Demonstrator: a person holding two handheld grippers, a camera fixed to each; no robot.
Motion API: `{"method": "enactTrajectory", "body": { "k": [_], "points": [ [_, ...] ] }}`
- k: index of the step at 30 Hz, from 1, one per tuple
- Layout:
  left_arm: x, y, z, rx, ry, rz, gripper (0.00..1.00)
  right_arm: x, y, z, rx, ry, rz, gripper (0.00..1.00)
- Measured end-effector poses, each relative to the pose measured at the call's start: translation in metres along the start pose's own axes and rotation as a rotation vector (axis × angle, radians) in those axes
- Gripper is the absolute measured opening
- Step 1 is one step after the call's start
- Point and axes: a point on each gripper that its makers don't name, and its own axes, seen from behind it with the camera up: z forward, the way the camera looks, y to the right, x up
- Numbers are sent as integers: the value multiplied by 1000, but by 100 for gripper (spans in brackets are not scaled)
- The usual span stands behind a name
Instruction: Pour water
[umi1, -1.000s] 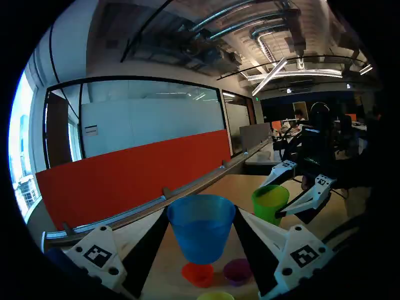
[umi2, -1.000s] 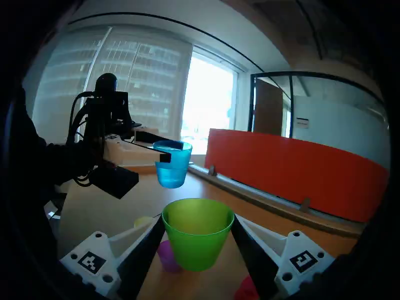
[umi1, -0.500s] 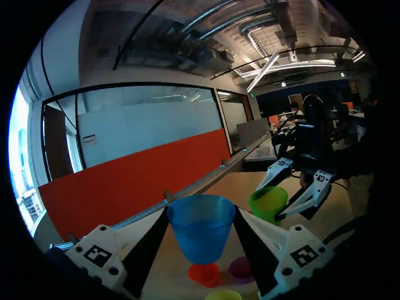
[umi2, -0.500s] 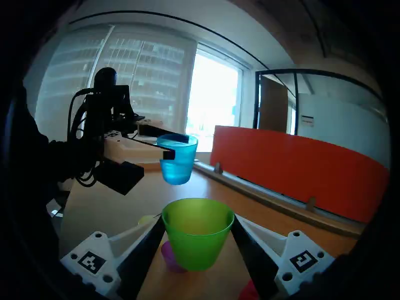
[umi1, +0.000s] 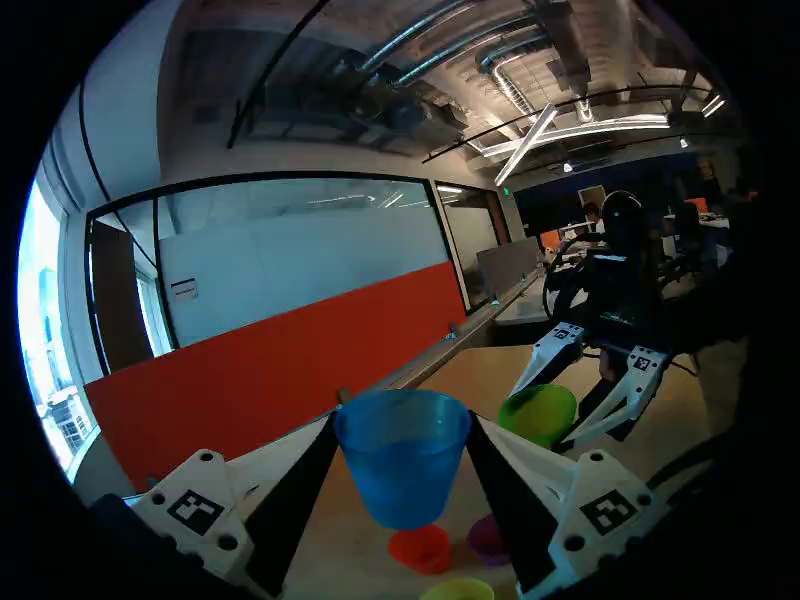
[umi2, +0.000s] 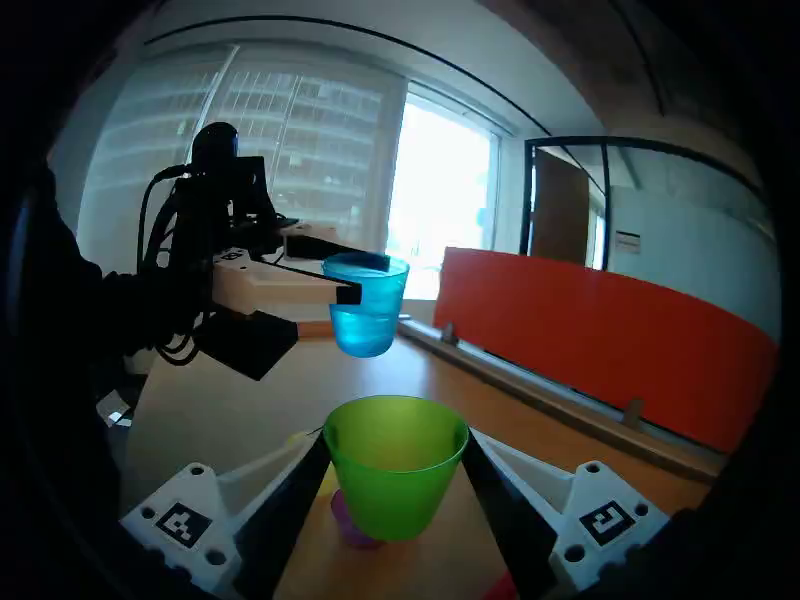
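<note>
Blue cup (umi1: 402, 470) is clamped upright between both fingers of the left gripper (umi1: 402, 445), raised above a wooden table (umi2: 220, 400). Close beside and slightly below it, the right gripper (umi2: 396, 445) grips a green cup (umi2: 396, 475) on both sides. Small orange cup (umi1: 421, 548), purple cup (umi1: 487, 538) and yellow cup (umi1: 457, 590) stand on the table underneath, with an orange partition (umi1: 270, 370) along the table's far edge

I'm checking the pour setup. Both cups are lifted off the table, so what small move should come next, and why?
Probably ease the left gripper across until its translucent blue plastic cup hangs over the green plastic cup in the right gripper. The cups are clearly apart, and neither is over the other.
</note>
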Motion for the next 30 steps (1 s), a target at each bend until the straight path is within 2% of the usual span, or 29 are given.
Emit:
{"method": "enactTrajectory", "body": {
  "k": [12,18,30],
  "points": [
    [5,0,0,1,-4,55,88,1,-10,12,38,-14,-16,92],
    [7,4,1,0,-8,96,88,-1,-13,17,55,-14,-13,92],
    [12,2,1,10,-10,171,88,-2,-18,25,86,-14,-5,93]
  ]
}}
